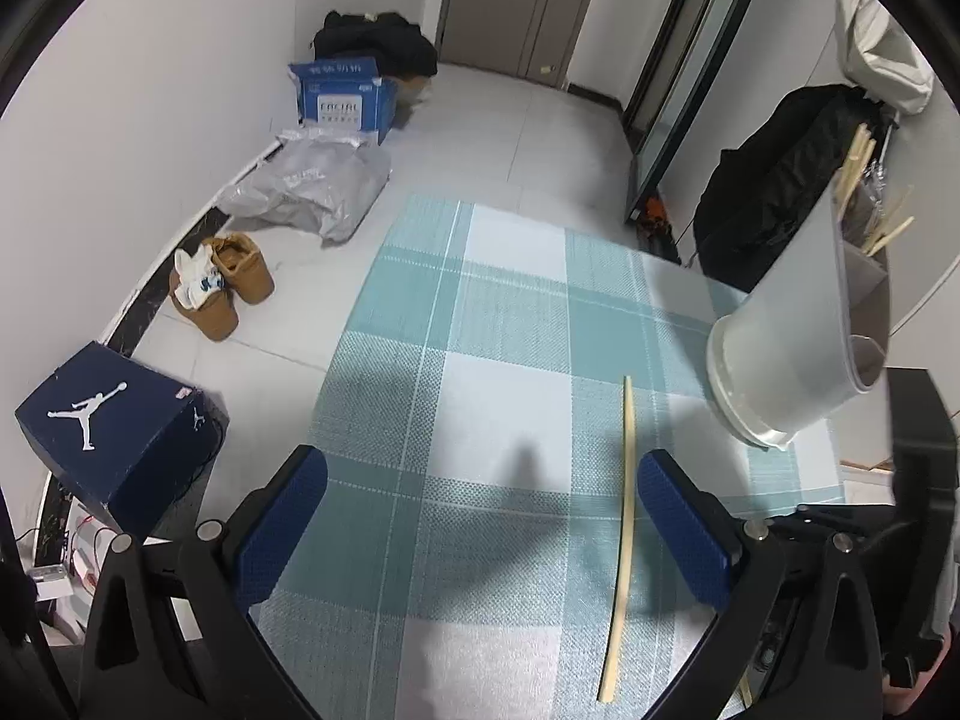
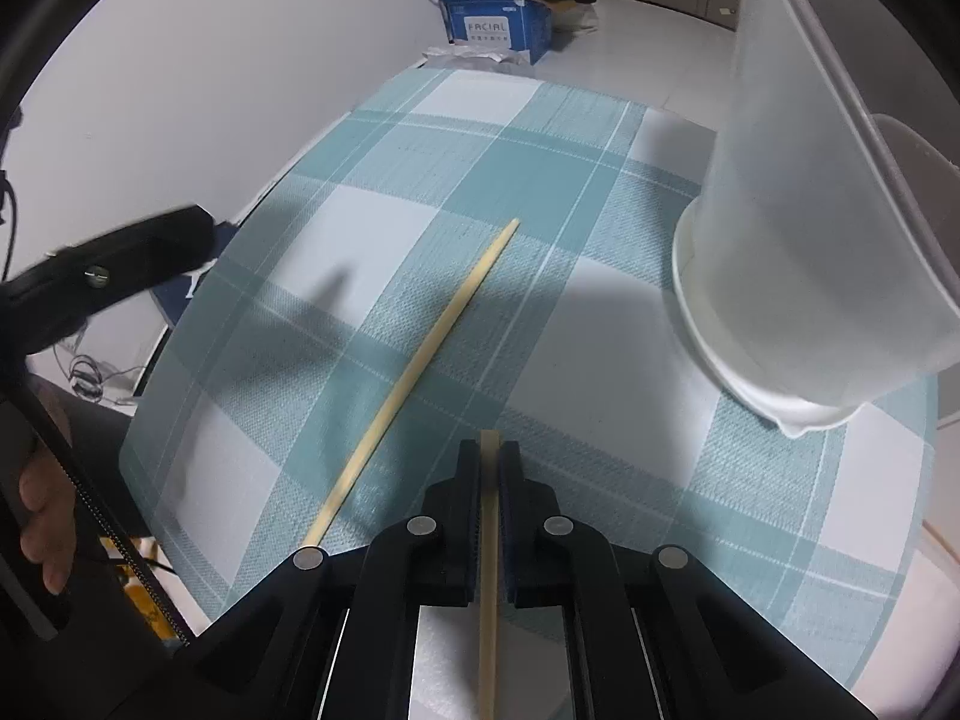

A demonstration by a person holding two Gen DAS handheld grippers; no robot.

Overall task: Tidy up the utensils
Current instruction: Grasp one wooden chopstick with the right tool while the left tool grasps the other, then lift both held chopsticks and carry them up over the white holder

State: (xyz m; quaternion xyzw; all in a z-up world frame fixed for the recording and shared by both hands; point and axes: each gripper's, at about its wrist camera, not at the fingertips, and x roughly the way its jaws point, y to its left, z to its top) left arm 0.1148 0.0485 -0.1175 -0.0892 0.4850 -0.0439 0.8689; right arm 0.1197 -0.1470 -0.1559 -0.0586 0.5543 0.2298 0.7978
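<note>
Currently we hold one pale wooden chopstick (image 2: pixel 489 546) in the right claw (image 2: pixel 490 450), whose jaws are closed on it; the stick runs lengthwise between the pads, its tip just clear of them. This grip keeps the stick in line with the claw, which we judge suits a drop into a tall container.

The left claw (image 1: pixel 480 516) hangs over the teal-and-white checked bench cloth (image 1: pixel 480 312) with its blue pads spread wide and nothing between them. A second pale wooden chopstick (image 1: pixel 624 528) lies flat on the cloth just inside the right-hand pad, apart from it. We judge that this claw is set to take that stick next.

A tall white plastic utensil holder (image 1: pixel 786 330) stands on a white drip saucer (image 1: pixel 726 384) near the far right bench corner. Several chopsticks (image 1: pixel 858 180) already protrude from its top. How its compartments are divided we cannot tell.
</note>
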